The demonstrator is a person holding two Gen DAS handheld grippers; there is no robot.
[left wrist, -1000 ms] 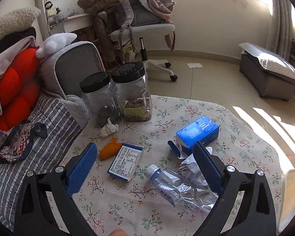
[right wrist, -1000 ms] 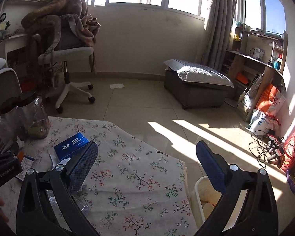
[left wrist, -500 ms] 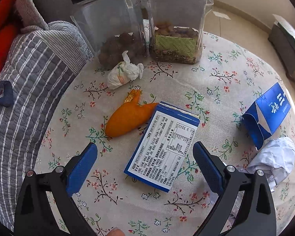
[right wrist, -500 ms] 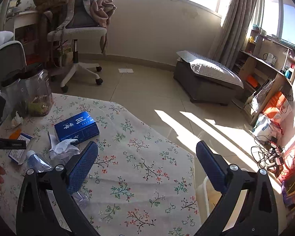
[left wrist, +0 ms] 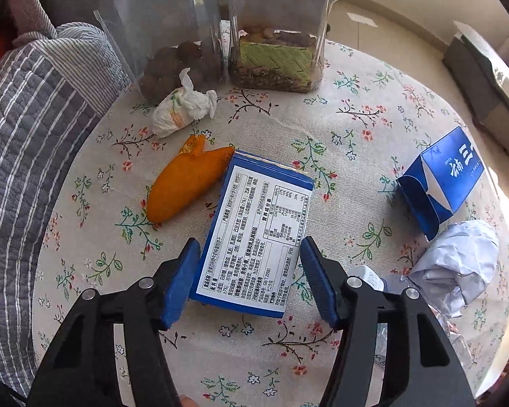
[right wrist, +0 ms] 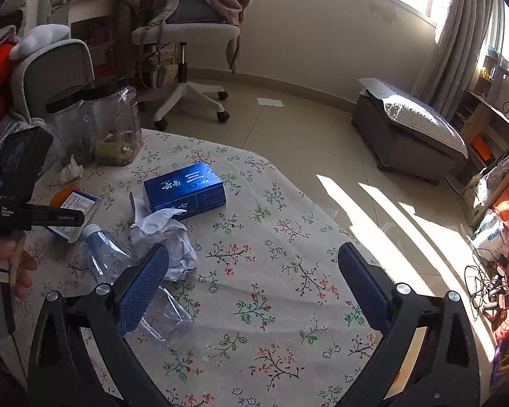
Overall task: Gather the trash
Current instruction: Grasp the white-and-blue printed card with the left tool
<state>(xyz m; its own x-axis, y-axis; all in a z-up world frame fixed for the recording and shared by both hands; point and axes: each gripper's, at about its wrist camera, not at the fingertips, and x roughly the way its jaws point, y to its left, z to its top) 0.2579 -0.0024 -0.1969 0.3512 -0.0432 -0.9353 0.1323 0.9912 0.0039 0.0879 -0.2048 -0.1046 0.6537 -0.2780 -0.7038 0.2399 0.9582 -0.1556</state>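
A flat blue carton with a white label [left wrist: 254, 234] lies on the flowered tablecloth. My left gripper [left wrist: 249, 254] is open, its blue pads on either side of the carton's near end, close to its edges. An orange peel [left wrist: 183, 183] and a crumpled tissue [left wrist: 181, 108] lie beyond it. A blue box [left wrist: 441, 179], crumpled white paper [left wrist: 458, 264] and a clear plastic bottle [right wrist: 118, 264] lie to the right. My right gripper [right wrist: 254, 268] is open and empty above the table, right of the bottle and the paper [right wrist: 166, 237].
Two clear jars with black lids [left wrist: 271, 34] stand at the table's far edge. A striped cushion [left wrist: 20, 142] lies on the left. An office chair [right wrist: 186, 34], a grey ottoman [right wrist: 414, 129] and bags by a shelf [right wrist: 505, 217] stand on the tiled floor.
My left gripper has come down and forward over the labelled carton and its pads have narrowed around it. My right gripper has drifted closer over the table.
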